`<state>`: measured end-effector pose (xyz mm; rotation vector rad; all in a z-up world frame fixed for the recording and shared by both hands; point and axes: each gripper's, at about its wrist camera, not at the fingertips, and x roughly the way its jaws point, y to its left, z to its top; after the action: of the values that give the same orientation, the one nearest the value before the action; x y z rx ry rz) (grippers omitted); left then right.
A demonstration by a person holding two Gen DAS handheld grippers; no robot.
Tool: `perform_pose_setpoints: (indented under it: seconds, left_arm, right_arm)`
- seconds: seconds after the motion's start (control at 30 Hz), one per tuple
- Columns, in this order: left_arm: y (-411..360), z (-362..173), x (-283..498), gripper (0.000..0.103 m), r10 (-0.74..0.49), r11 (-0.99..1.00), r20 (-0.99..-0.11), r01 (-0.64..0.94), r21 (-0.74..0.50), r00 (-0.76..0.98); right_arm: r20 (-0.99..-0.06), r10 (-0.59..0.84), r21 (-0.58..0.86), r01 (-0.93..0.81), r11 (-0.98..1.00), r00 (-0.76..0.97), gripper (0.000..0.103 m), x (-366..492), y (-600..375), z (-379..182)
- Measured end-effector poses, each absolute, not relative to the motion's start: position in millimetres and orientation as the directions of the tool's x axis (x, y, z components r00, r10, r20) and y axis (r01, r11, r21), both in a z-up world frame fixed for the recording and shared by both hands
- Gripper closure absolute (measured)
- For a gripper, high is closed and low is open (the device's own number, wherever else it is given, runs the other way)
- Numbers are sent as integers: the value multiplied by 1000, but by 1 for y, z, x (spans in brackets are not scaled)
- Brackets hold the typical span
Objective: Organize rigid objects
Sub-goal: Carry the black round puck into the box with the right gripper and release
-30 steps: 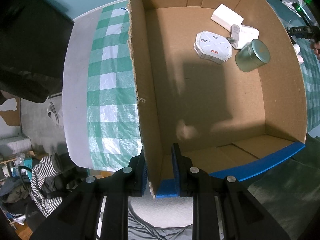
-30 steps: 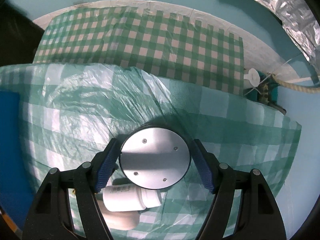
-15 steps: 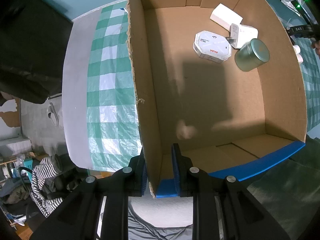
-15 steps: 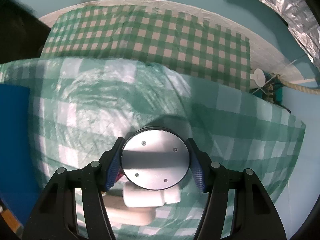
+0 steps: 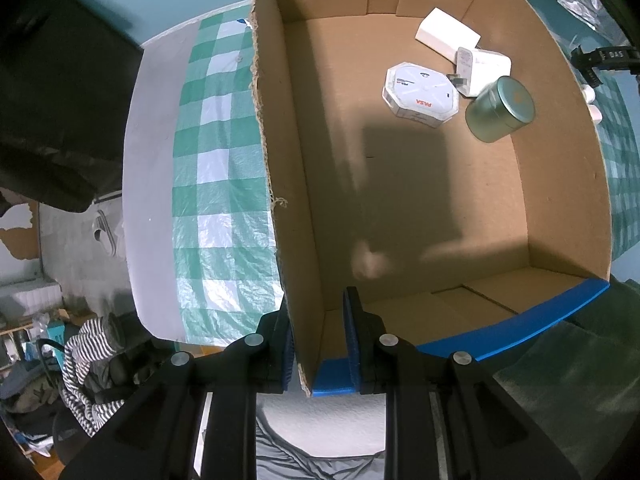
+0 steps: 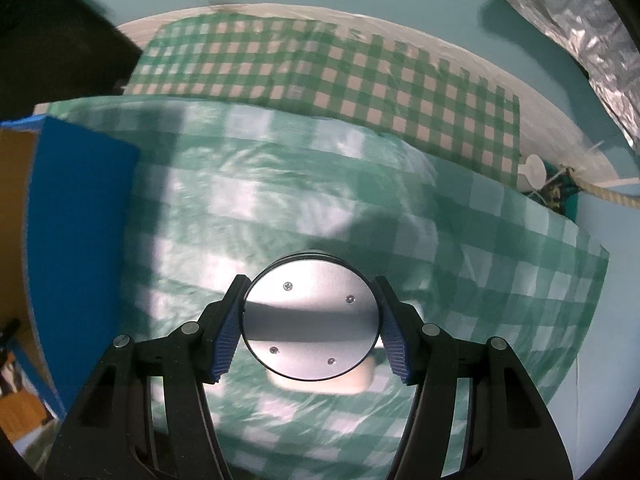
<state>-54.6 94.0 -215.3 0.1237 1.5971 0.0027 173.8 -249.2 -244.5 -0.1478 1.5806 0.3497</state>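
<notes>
Four things lie bunched in the far right corner of the cardboard box [image 5: 400, 208]: one octagonal white case [image 5: 420, 94], two white blocks [image 5: 447, 34], and one green tin [image 5: 500, 109] tipped on its side, lid toward the camera, leaving most of the floor bare. The left gripper [image 5: 318, 340] pinches the box's near wall at the corner. The right gripper [image 6: 310, 324] clamps one round silver disc [image 6: 310, 320], flat face to the camera, above the checked cloth [image 6: 280, 208], beside the box's blue edge.

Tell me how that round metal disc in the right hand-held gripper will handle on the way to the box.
The round metal disc looks rigid, with screws in its face, so it shouldn't flex. Its smooth curved rim meets the right hand-held gripper pads at two narrow spots, so it may pivot or slip. Set on edge in the cardboard box, it would probably roll.
</notes>
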Motion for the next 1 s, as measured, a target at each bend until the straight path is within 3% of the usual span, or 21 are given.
perform_pose_setpoints:
  seconds: [1.0]
  left_arm:
    - [101,-219,-56,81,45,992,-999,121,42,-25]
  right_arm:
    - [-978,204,155,-527,836,36,41,141,-122,-139]
